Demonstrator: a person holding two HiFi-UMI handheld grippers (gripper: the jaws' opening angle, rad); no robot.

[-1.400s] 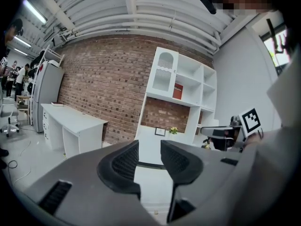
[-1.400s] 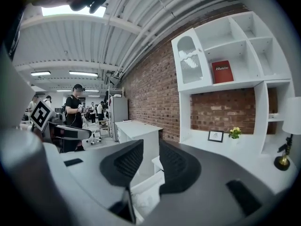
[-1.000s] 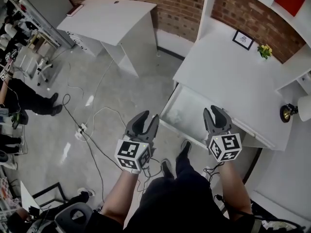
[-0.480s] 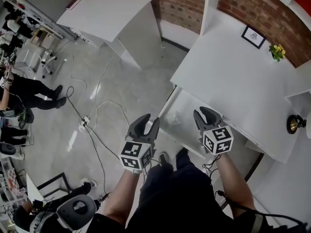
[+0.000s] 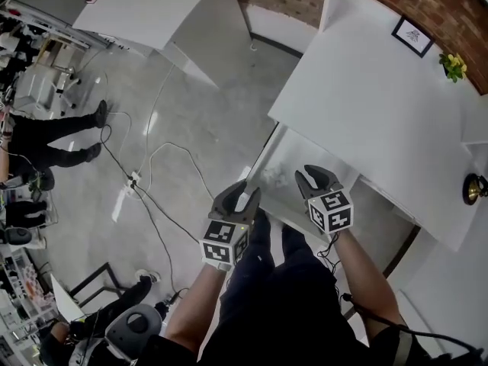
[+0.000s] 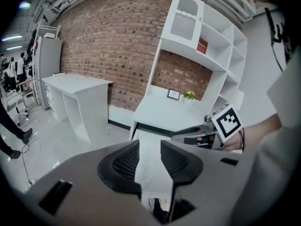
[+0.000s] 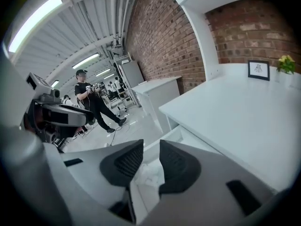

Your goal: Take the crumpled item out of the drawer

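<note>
The left gripper (image 6: 149, 147) hangs part-open and empty at the front left corner of the open drawer (image 5: 263, 158), with open floor (image 5: 191, 113) to its left. The right gripper (image 7: 150, 147), its jaws apart and gripping nothing, hovers above the crumpled item (image 7: 148, 172) lying inside the drawer. Beyond, the worktop (image 5: 366, 105) edge overhangs the drawer's back.

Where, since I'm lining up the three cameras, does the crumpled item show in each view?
Head view: crumpled item at the picture's centre, inside the open drawer.
Left gripper view: not made out; only the drawer shows, low centre.
Right gripper view: the item sits low centre, in the drawer.
Shared landmark: the framed picture on the desk.
</note>
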